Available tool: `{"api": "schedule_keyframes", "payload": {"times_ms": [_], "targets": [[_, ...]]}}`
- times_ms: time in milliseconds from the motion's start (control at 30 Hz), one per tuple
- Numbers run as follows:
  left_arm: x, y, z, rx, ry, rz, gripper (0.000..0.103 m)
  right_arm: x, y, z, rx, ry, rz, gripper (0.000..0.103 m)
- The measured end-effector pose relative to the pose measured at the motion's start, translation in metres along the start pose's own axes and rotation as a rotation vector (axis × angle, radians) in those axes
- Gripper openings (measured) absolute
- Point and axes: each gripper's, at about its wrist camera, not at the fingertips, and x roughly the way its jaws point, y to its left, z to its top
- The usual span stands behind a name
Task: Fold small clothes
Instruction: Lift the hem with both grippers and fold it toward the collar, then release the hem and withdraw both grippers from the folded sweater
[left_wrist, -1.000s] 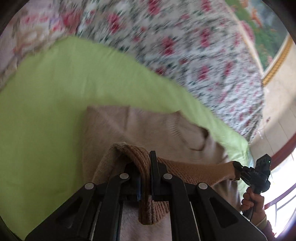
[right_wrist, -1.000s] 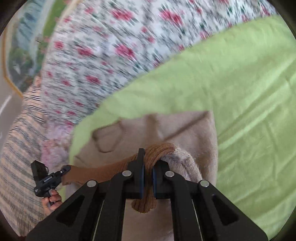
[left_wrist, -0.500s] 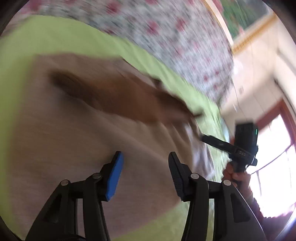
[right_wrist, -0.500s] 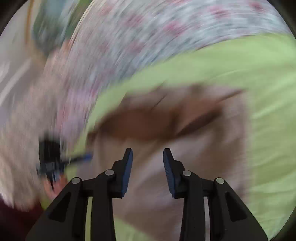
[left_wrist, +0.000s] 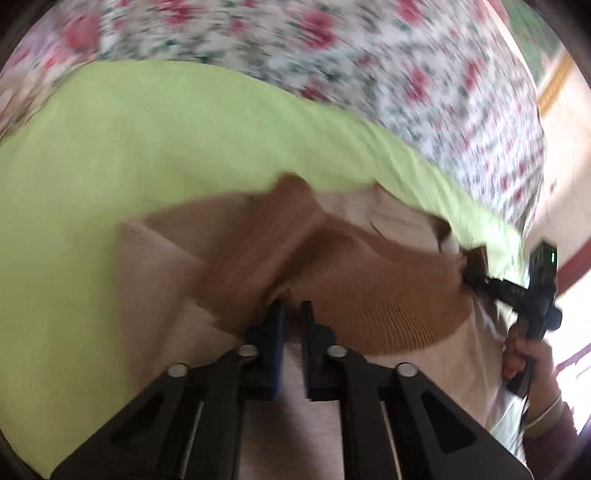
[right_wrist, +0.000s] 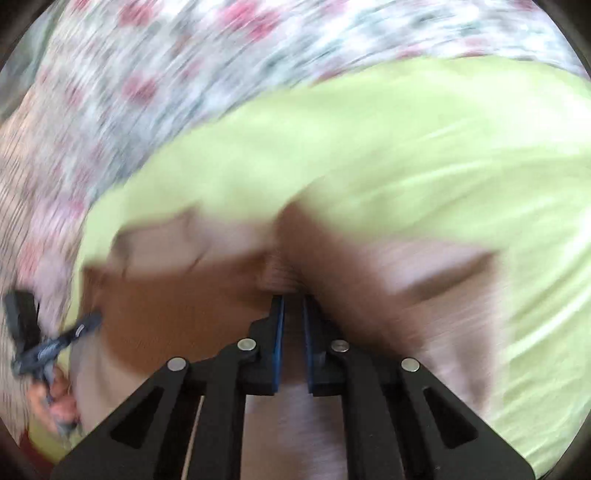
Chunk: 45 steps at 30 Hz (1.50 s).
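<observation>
Low in both frames, left tool (left_wrist: 291, 314) and right tool (right_wrist: 293, 306), spread a moment ago, have just been closing and again pinch the brown ribbed hem (left_wrist: 369, 295) of the beige sweater (left_wrist: 155, 266).

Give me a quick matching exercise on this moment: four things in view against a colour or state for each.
Things:
1. sheet
2. bedspread
3. ribbed band
4. left tongs

Colours or states:
A. white with red flowers
B. shut, pinching knit at the tips
C. lime green
D. brown, lying across beige cloth

Pairs: 1-C, 2-A, 3-D, 4-B.

Note: the left tongs' jaws have just been closing, with the knit between them.
</observation>
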Motion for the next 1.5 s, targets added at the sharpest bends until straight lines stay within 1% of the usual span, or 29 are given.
{"api": "schedule_keyframes", "payload": {"times_ms": [33,100,167,200,233,267,300,333,367,400,433,467,500,533,600,633,700,800,833,933,967,1000,1033,1067,1167,1333,1400,1500], "targets": [[-0.003,0.004,-0.002,-0.013,-0.016,-0.01,0.004,-0.005,-0.005,-0.001,0.03,-0.013,0.015,0.009],[-0.015,0.007,-0.014,-0.012,-0.068,0.017,0.004,-0.017,-0.004,-0.008,0.02,-0.032,0.01,0.012],[-0.027,0.01,-0.027,-0.025,-0.1,0.057,0.014,-0.03,-0.003,-0.018,0.007,-0.044,0.02,0.013],[-0.034,0.016,-0.033,-0.041,-0.107,0.054,0.014,-0.039,-0.003,-0.023,0.009,-0.044,0.039,0.013],[-0.041,0.019,-0.04,-0.059,-0.112,0.035,0.015,-0.048,-0.002,-0.031,0.005,-0.046,0.065,0.013],[-0.049,0.021,-0.046,-0.069,-0.116,0.027,0.016,-0.052,0.005,-0.038,-0.002,-0.045,0.095,0.013],[-0.053,0.021,-0.048,-0.07,-0.118,0.025,0.019,-0.06,0.007,-0.046,-0.013,-0.042,0.114,0.013],[-0.057,0.018,-0.052,-0.062,-0.119,0.023,0.024,-0.065,0.006,-0.053,-0.019,-0.04,0.103,0.015],[-0.058,0.015,-0.053,-0.049,-0.115,0.031,0.025,-0.067,0.003,-0.059,-0.013,-0.033,0.064,0.017],[-0.058,0.014,-0.056,-0.029,-0.104,0.062,0.025,-0.065,-0.006,-0.064,0.014,-0.018,-0.005,0.017],[-0.056,0.014,-0.055,-0.023,-0.091,0.081,0.022,-0.063,-0.016,-0.067,0.041,-0.008,-0.055,0.017],[-0.054,0.018,-0.054,-0.039,-0.081,0.091,0.018,-0.065,-0.029,-0.069,0.079,-0.015,-0.066,0.017],[-0.058,0.025,-0.055,-0.059,-0.081,0.086,0.017,-0.071,-0.044,-0.072,0.138,-0.035,-0.028,0.015],[-0.059,0.029,-0.053,-0.094,-0.084,0.074,0.017,-0.078,-0.053,-0.074,0.181,-0.045,-0.012,0.015],[-0.067,0.032,-0.052,-0.14,-0.098,0.066,0.018,-0.091,-0.051,-0.076,0.187,-0.077,-0.036,0.016],[-0.073,0.028,-0.053,-0.146,-0.113,0.074,0.023,-0.098,-0.049,-0.077,0.184,-0.096,-0.042,0.018],[-0.085,0.018,-0.058,-0.141,-0.126,0.079,0.029,-0.113,-0.039,-0.084,0.173,-0.117,-0.002,0.018],[-0.105,-0.001,-0.084,-0.164,-0.139,0.027,0.042,-0.124,-0.023,-0.101,0.135,-0.112,0.035,0.018],[-0.112,-0.007,-0.095,-0.168,-0.142,0.007,0.045,-0.125,-0.016,-0.107,0.124,-0.107,0.042,0.019],[-0.131,-0.025,-0.136,-0.175,-0.134,-0.056,0.047,-0.132,0.0,-0.129,0.096,-0.088,0.075,0.021],[-0.136,-0.029,-0.149,-0.182,-0.129,-0.072,0.049,-0.136,0.006,-0.139,0.083,-0.084,0.091,0.025],[-0.141,-0.033,-0.162,-0.193,-0.125,-0.085,0.053,-0.14,0.009,-0.145,0.077,-0.085,0.1,0.029],[-0.144,-0.036,-0.175,-0.207,-0.121,-0.096,0.056,-0.144,0.012,-0.151,0.072,-0.088,0.11,0.037],[-0.148,-0.036,-0.186,-0.224,-0.119,-0.103,0.058,-0.149,0.017,-0.159,0.066,-0.094,0.125,0.04],[-0.152,-0.034,-0.215,-0.294,-0.104,-0.126,0.059,-0.156,0.024,-0.174,0.061,-0.103,0.146,0.041],[-0.142,-0.029,-0.242,-0.392,-0.077,-0.148,0.061,-0.159,0.032,-0.192,0.067,-0.085,0.18,0.041],[-0.135,-0.027,-0.244,-0.424,-0.079,-0.152,0.061,-0.158,0.034,-0.197,0.059,-0.074,0.183,0.041],[-0.13,-0.025,-0.238,-0.454,-0.106,-0.151,0.062,-0.155,0.035,-0.202,0.056,-0.063,0.181,0.041]]}}
